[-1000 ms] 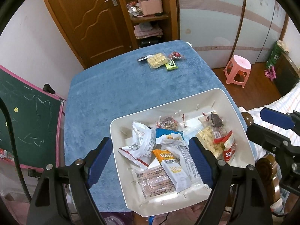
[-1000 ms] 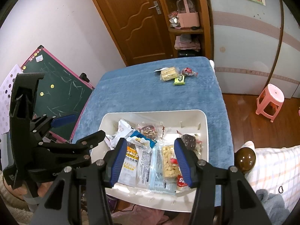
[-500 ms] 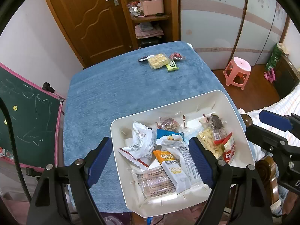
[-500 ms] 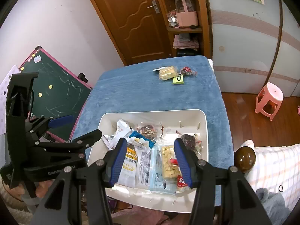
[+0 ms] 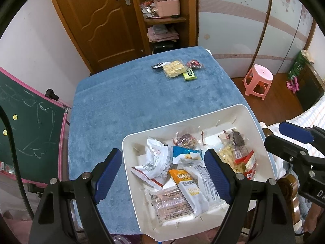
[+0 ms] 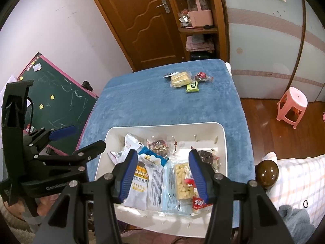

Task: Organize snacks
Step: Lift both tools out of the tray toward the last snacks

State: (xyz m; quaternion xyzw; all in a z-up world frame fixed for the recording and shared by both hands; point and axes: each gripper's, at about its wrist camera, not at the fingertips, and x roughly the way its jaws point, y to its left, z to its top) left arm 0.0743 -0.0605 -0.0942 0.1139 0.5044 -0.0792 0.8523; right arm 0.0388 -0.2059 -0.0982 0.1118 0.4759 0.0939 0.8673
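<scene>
Crinkly snack packets (image 5: 182, 174) fill a rounded white plastic bin (image 5: 255, 122) on plush blue cloth (image 5: 142, 101); each hand-held gripper (image 5: 163, 169) (image 6: 160, 172) gapes empty.

White bin (image 5: 251, 120) at table's near edge, heaped with snack packets (image 5: 189, 174). Three loose packets (image 5: 175, 69) clustered at far edge, well apart from bin.

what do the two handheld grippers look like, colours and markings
Both match: the left gripper and right gripper have matte black angular plastic frames with silver screws and two fingers faced with blue pads. White lettering marks the black bodies, and a black cable runs beside the left one.
</scene>
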